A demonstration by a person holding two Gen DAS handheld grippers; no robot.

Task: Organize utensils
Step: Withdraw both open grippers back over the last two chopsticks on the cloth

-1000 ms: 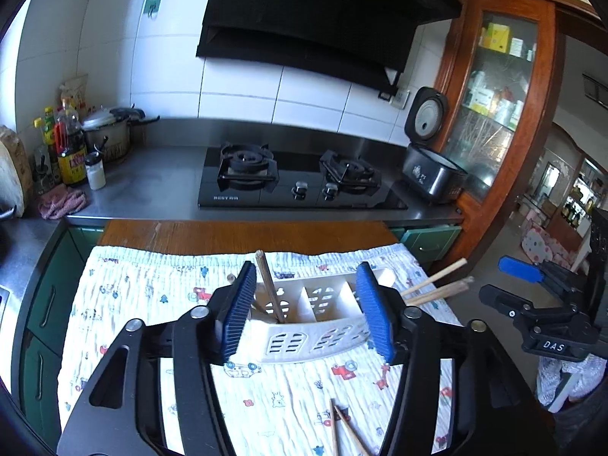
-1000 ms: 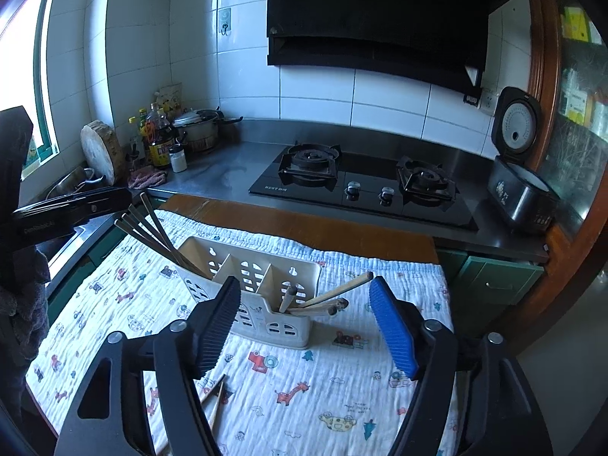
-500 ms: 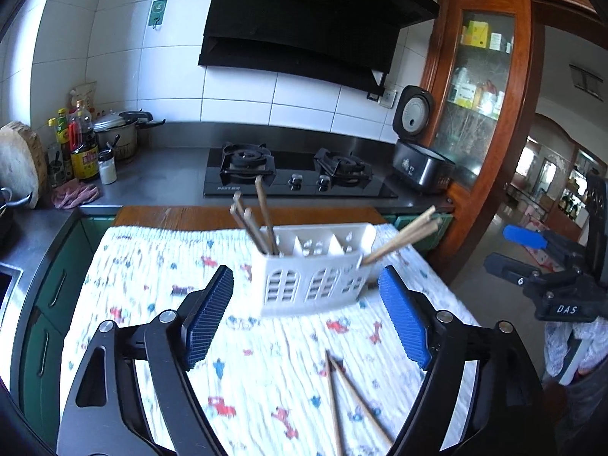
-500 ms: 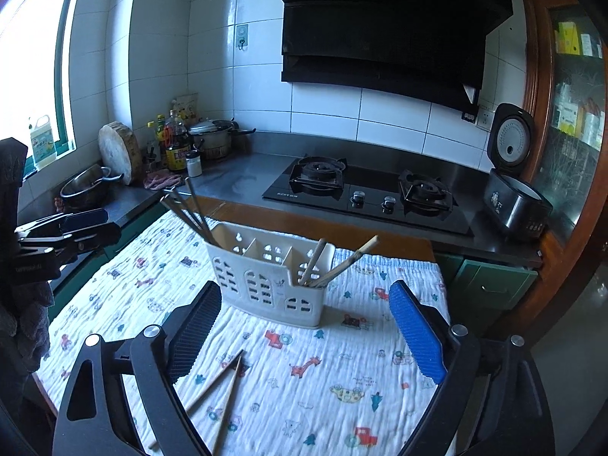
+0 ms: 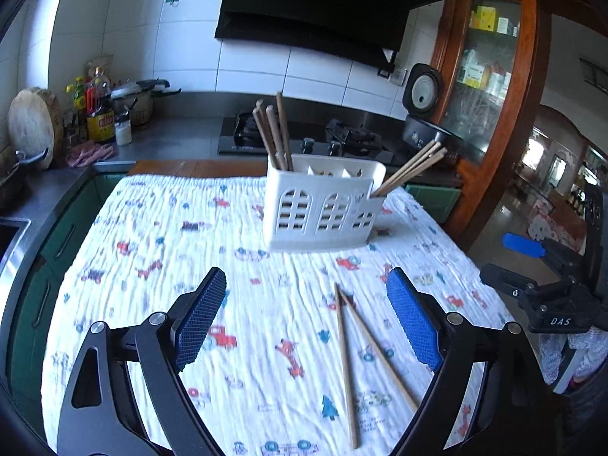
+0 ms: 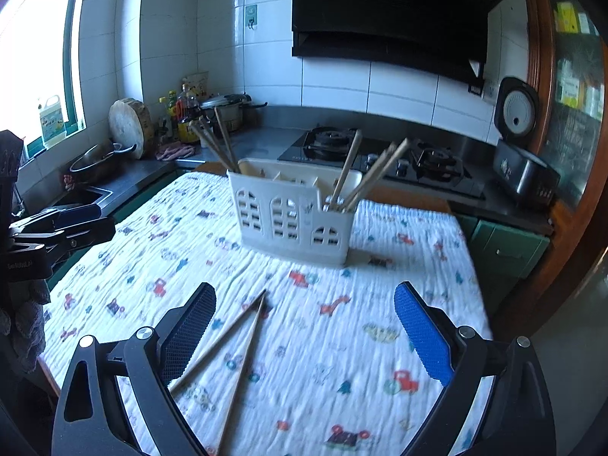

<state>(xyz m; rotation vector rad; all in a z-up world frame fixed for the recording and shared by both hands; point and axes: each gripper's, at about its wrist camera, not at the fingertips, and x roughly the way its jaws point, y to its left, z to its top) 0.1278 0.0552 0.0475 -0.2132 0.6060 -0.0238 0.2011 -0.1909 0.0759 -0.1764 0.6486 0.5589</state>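
White utensil caddy (image 5: pixel 323 205) stands upright on the printed cloth (image 5: pixel 159 266), chopsticks in both end compartments. Two loose chopsticks (image 5: pixel 347 338) lie crossed on the cloth in front of it. Left gripper (image 5: pixel 304 319) and right gripper (image 6: pixel 304 330) have just been opening; both spread wide, nothing between the jaws.

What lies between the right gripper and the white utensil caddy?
In the right wrist view, only printed cloth separates the right gripper from the caddy; two loose chopsticks lie left of that line.
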